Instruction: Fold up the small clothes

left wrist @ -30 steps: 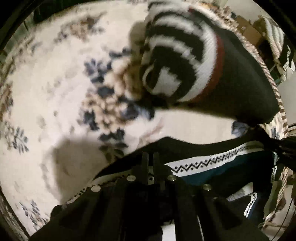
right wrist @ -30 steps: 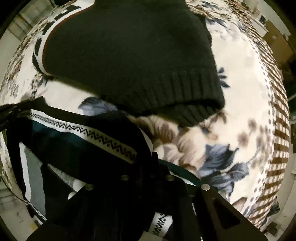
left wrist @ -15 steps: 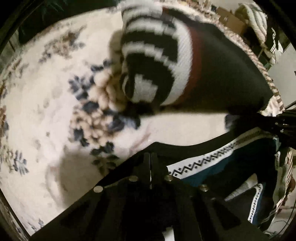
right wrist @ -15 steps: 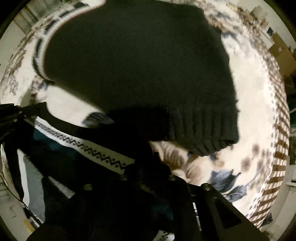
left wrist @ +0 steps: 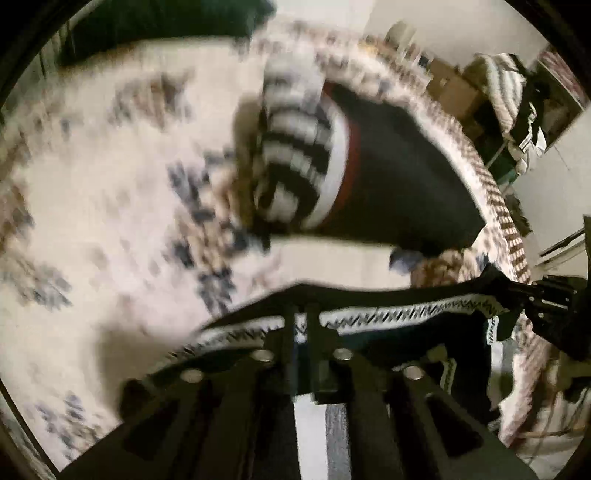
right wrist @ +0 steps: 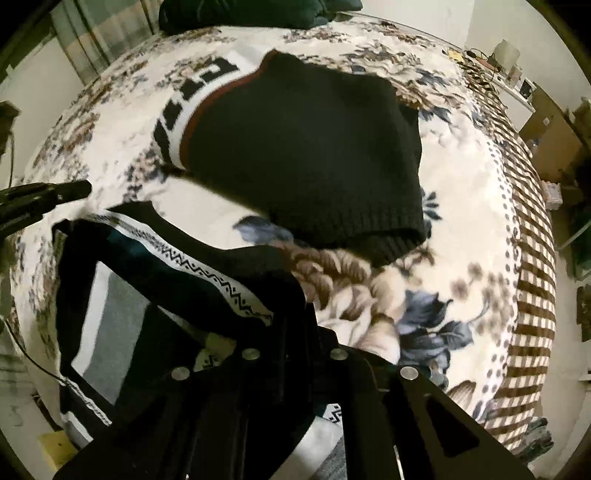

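Note:
A dark garment with a white zigzag trim hangs stretched between my two grippers above the bed. My left gripper has the trimmed hem between its fingers; its jaws are opening by a narrow gap and the cloth stays taut. It also shows at the left edge of the right wrist view as the left gripper. My right gripper is shut on the other end of the hem; in the left wrist view the right gripper pinches that corner. A folded black sweater with a striped band lies beyond.
The bed carries a cream floral blanket with a brown checked border at its right edge. A dark bundle lies at the far end. Cardboard boxes and hanging clothes stand past the bed.
Both grippers have risen with the dark garment, so the bed and the folded sweater look farther off. The left fingers, pressed together half a second ago, show a slim gap.

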